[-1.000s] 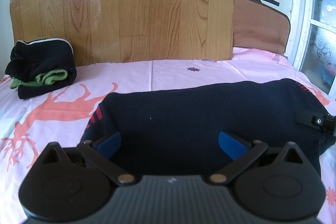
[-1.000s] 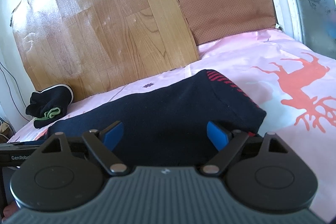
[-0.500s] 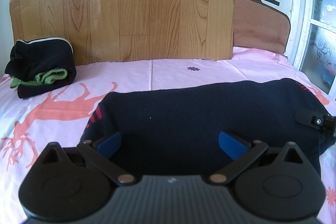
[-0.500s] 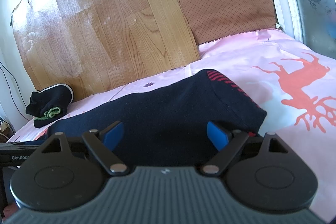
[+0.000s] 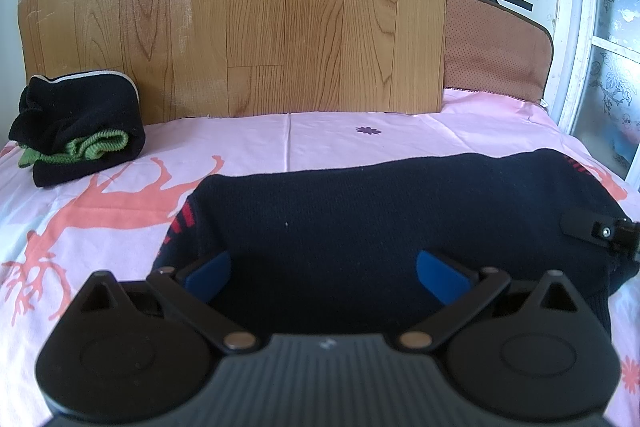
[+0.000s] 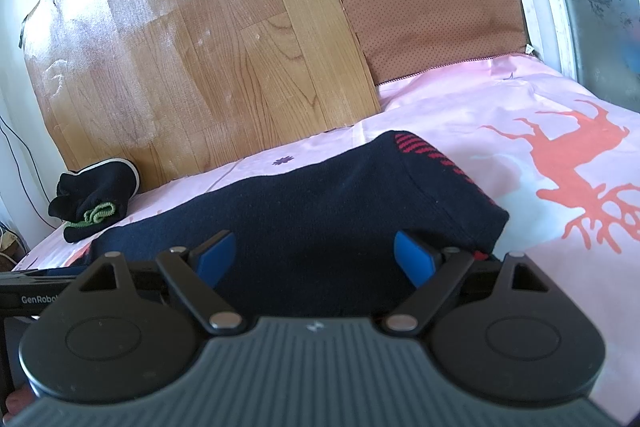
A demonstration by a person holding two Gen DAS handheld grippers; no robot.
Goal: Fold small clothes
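Note:
A dark navy knitted garment (image 5: 380, 211) with red stripes at both ends lies folded into a long band across the pink sheet. My left gripper (image 5: 322, 267) hovers over its near left part, blue pads wide apart, gripping nothing. My right gripper (image 6: 316, 253) stands open over the garment (image 6: 320, 203) near its right end, where the red stripes (image 6: 432, 155) show. A tip of the right gripper (image 5: 592, 229) pokes into the left wrist view at the right edge. The near edge of the garment is hidden under both grippers.
A folded black and green bundle (image 5: 80, 135) sits at the back left against a wooden panel (image 5: 240, 11). A brown cushion (image 6: 436, 23) leans on the wall at the back right. The pink sheet (image 6: 560, 155) carries orange deer prints. A window frame (image 5: 576, 27) borders the right.

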